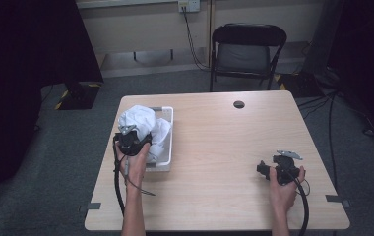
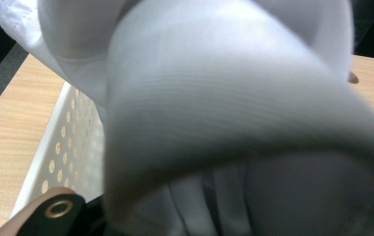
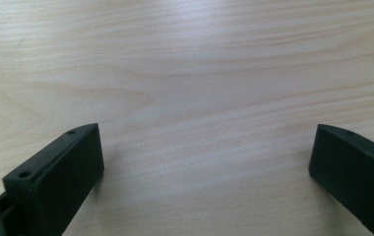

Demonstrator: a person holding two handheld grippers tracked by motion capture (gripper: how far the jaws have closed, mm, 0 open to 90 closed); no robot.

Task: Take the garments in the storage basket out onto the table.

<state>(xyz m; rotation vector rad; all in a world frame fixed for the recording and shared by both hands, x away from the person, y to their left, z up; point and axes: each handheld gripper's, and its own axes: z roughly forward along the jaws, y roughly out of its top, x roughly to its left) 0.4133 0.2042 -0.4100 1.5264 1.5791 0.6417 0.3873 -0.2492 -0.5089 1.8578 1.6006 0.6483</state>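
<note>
A bunched white cloth [image 1: 138,119] rises out of a white perforated basket [image 1: 169,147] at the table's left side. My left gripper [image 1: 132,140] sits just in front of the bundle and appears shut on it. In the left gripper view the cloth [image 2: 214,98] hangs right against the camera and hides the jaws, with the basket wall [image 2: 62,147] behind it. My right gripper [image 1: 264,169] rests low over the table near the right front. In its own view the right gripper [image 3: 204,142] is open wide, with bare wood between the jaws.
The light wooden table [image 1: 224,142] has a round cable hole [image 1: 239,104] near its far edge. A black folding chair [image 1: 246,49] stands beyond the table. Cables run across the grey floor at the right.
</note>
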